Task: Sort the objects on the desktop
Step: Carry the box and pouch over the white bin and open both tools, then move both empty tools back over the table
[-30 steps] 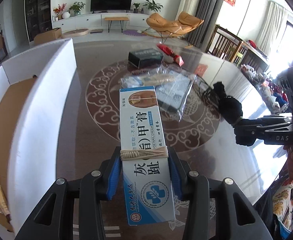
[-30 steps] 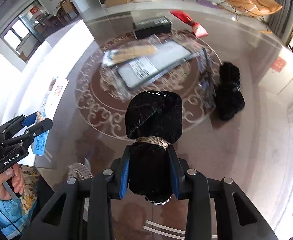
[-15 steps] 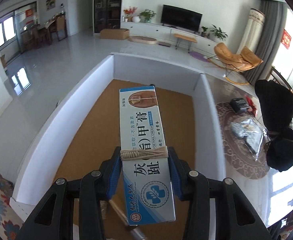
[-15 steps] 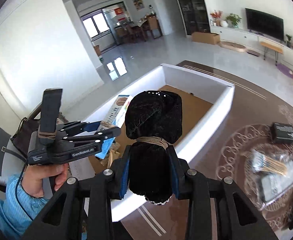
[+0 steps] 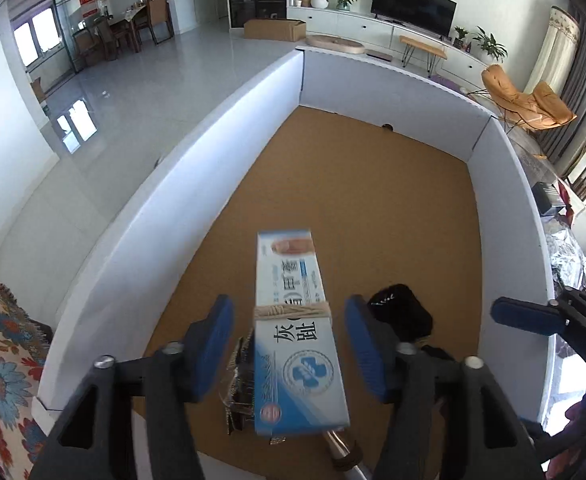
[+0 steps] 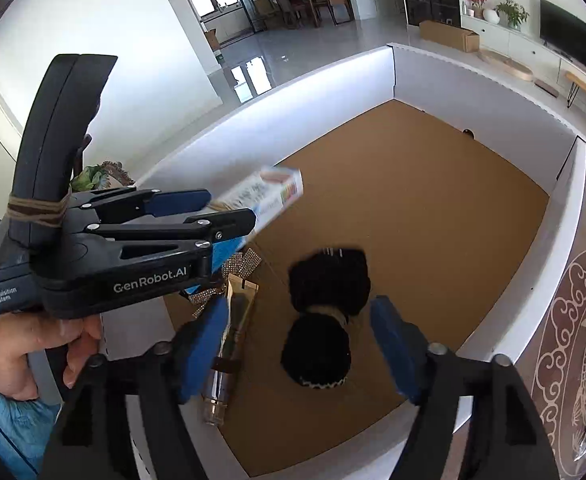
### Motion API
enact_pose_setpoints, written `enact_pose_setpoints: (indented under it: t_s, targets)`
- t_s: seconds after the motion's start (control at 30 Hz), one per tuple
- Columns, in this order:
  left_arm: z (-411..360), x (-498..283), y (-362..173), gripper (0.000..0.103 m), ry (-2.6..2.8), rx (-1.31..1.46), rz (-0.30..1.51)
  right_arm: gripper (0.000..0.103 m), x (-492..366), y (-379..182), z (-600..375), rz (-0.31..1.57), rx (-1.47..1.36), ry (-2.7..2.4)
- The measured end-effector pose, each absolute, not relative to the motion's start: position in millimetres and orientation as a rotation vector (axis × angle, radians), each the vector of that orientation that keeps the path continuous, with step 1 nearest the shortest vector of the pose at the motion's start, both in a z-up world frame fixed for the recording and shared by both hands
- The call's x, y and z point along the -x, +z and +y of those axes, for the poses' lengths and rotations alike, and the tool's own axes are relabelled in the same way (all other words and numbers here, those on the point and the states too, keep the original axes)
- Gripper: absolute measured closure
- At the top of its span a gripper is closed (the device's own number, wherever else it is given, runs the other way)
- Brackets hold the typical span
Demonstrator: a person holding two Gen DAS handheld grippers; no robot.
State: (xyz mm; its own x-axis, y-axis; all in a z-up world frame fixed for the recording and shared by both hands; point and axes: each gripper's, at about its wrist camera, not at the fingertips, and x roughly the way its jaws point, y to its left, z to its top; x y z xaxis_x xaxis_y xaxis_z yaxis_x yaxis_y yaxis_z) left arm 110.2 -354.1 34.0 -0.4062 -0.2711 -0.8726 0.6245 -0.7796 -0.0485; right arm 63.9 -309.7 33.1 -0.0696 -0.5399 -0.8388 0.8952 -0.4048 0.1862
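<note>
Cardboard floor of the white-walled box [image 5: 197, 184] lies under both tongs. The left gripper [image 5: 289, 344] is spread, the blue-and-white cream carton [image 5: 297, 344] between its pads, touching neither. The right gripper [image 6: 299, 344] is spread too, the black cloth bundle [image 6: 325, 312] lying between its fingers. Only the right wrist view shows the hand [image 6: 25, 356] and a glass bottle [image 6: 229, 360] beside its left finger.
</note>
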Motion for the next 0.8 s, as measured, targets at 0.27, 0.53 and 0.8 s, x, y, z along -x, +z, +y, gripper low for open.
enact_pose_setpoints:
  t_s: [0.27, 0.53, 0.8]
  targets:
    - [-329.3, -116.6, 64.3, 0.014, -2.246, -1.145, 0.453, 0.011, -59.2, 76.6, -230.5, 0.347, -0.875, -1.839]
    - [-211.3, -99.1, 119.3, 0.014, -2.584, -1.033, 0.373, 0.000, -32.8, 39.0, -48.5, 0.386, -0.807, -2.253]
    - [-67.5, -33.3, 86.1, 0.000, -2.807, -1.246, 0.252, 0.000, 4.2, -2.9, 121.9, 0.340, -1.124, -2.516]
